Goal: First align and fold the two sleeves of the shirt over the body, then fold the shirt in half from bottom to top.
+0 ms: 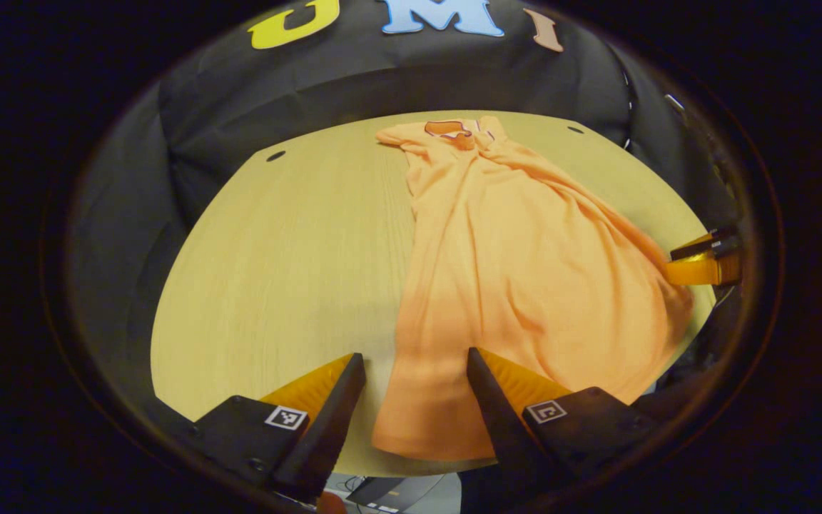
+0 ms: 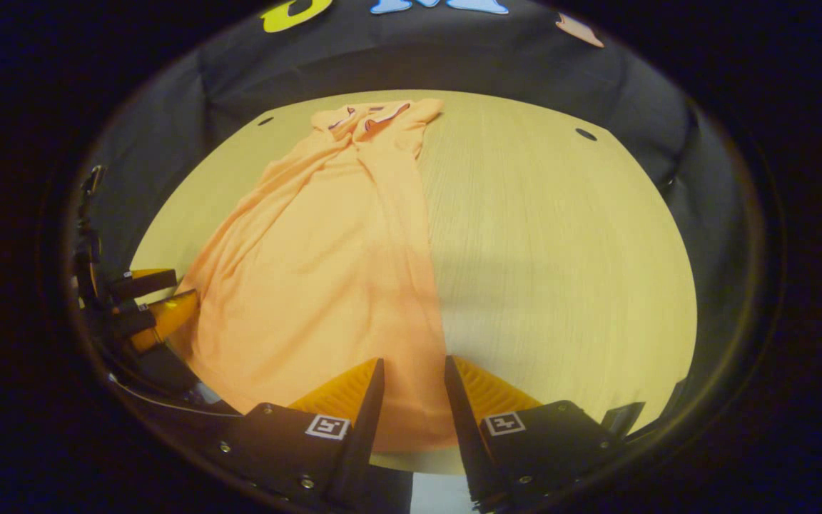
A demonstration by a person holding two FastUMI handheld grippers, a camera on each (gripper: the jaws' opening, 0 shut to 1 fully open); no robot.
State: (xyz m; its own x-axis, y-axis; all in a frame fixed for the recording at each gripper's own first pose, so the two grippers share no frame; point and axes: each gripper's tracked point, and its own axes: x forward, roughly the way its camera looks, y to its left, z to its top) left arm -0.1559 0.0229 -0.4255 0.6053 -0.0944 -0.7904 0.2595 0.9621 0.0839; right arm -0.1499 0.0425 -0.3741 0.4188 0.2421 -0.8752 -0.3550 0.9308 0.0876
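Shirt (image 1: 518,271) is lying lengthwise on the table (image 1: 290,257), collar at the far edge, hem at the near edge, sleeves seemingly folded in, while spread fingers of the left gripper (image 1: 416,400) and right gripper (image 2: 411,400) are being poised at the hem, the bottom-to-top fold remaining.

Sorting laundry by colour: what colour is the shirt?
Orange; the shirt shows best in the left gripper view.

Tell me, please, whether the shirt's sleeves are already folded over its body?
Folded in: the shirt lies as a narrow strip on the table, no sleeve sticking out sideways; bottom-to-top fold not yet done.
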